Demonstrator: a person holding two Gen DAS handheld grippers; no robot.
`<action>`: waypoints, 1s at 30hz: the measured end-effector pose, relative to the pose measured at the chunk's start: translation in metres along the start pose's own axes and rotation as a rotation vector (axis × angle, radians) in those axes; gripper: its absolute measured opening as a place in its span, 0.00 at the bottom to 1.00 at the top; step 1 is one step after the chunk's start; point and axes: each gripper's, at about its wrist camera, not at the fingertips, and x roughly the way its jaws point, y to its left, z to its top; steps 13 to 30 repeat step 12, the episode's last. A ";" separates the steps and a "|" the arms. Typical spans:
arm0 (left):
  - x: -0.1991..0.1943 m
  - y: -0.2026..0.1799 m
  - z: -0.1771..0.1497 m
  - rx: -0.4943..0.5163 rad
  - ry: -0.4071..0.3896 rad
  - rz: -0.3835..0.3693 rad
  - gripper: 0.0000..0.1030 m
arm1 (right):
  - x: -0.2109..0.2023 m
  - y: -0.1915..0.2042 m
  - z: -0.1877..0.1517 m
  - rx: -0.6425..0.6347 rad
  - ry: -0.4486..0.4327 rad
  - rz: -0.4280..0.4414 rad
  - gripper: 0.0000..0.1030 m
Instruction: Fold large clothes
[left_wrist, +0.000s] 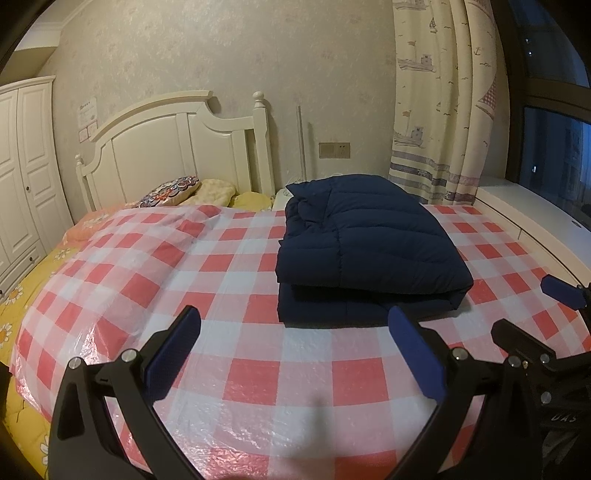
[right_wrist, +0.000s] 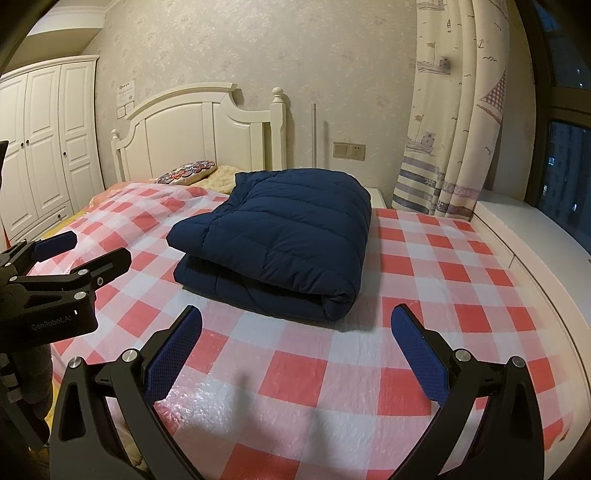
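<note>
A navy quilted down jacket (left_wrist: 365, 240) lies folded into a thick rectangle on the red-and-white checked plastic sheet (left_wrist: 240, 273) that covers the bed. It also shows in the right wrist view (right_wrist: 280, 236). My left gripper (left_wrist: 295, 328) is open and empty, just short of the jacket's near edge. My right gripper (right_wrist: 295, 328) is open and empty, a little back from the jacket's folded edge. The right gripper shows at the right edge of the left wrist view (left_wrist: 535, 314), and the left gripper at the left edge of the right wrist view (right_wrist: 85, 247).
A white headboard (left_wrist: 177, 147) with patterned pillows (left_wrist: 173, 190) stands at the far end of the bed. A white wardrobe (right_wrist: 40, 155) is on the left. A curtain (left_wrist: 439, 110) and a white window ledge (right_wrist: 532, 229) run along the right side.
</note>
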 end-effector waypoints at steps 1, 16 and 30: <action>-0.002 0.000 -0.001 -0.002 -0.014 0.000 0.98 | 0.001 0.001 0.000 0.000 0.001 0.001 0.96; 0.069 0.066 0.018 0.023 0.133 0.027 0.98 | 0.038 -0.022 -0.012 0.003 0.124 0.041 0.96; 0.069 0.066 0.018 0.023 0.133 0.027 0.98 | 0.038 -0.022 -0.012 0.003 0.124 0.041 0.96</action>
